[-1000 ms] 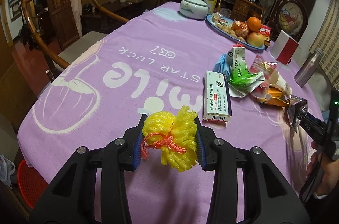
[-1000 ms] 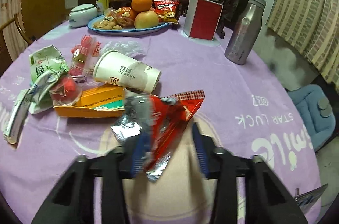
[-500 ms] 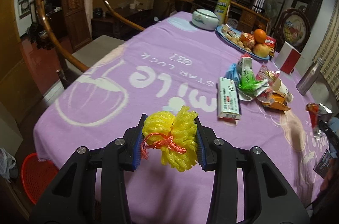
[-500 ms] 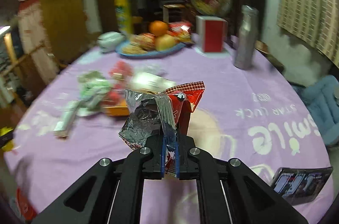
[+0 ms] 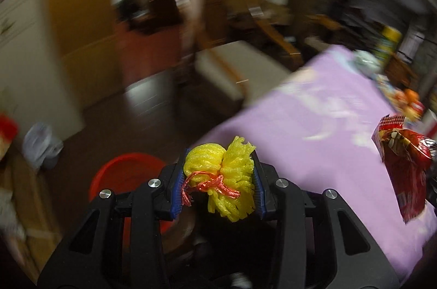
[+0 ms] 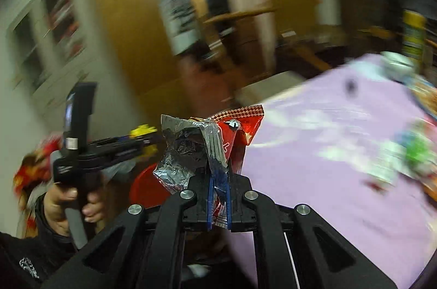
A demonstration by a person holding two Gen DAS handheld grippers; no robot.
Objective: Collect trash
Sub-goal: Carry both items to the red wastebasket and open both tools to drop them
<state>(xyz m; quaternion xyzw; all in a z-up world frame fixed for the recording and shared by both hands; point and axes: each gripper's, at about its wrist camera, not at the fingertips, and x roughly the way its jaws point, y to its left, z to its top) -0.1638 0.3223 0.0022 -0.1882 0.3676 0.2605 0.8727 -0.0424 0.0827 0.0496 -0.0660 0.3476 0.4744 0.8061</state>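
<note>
My left gripper [image 5: 218, 179] is shut on a yellow foam fruit net [image 5: 222, 177] tied with a red string. It hangs past the table's near corner, with a red bin [image 5: 123, 174] on the floor below and to its left. My right gripper [image 6: 220, 196] is shut on a crumpled red and silver snack wrapper [image 6: 207, 147], held above the table's corner. The same wrapper [image 5: 404, 168] shows at the right edge of the left wrist view. In the right wrist view the left gripper [image 6: 142, 141] is at the left with a hand [image 6: 68, 201] on its handle, and the red bin [image 6: 147, 185] lies behind the wrapper.
The table under a purple cloth [image 6: 341, 158] fills the right side, with more wrappers [image 6: 404, 160] and a fruit plate blurred at its far end. A wooden chair with a pale seat [image 5: 240, 67] stands beyond the table's corner. A grey bag [image 5: 41, 147] lies on the dark floor at left.
Both grippers have swung left, away from the tabletop to beyond its corner, each still holding its piece. The right jaws closed flat on the wrapper and lifted it. The red bin has come into view.
</note>
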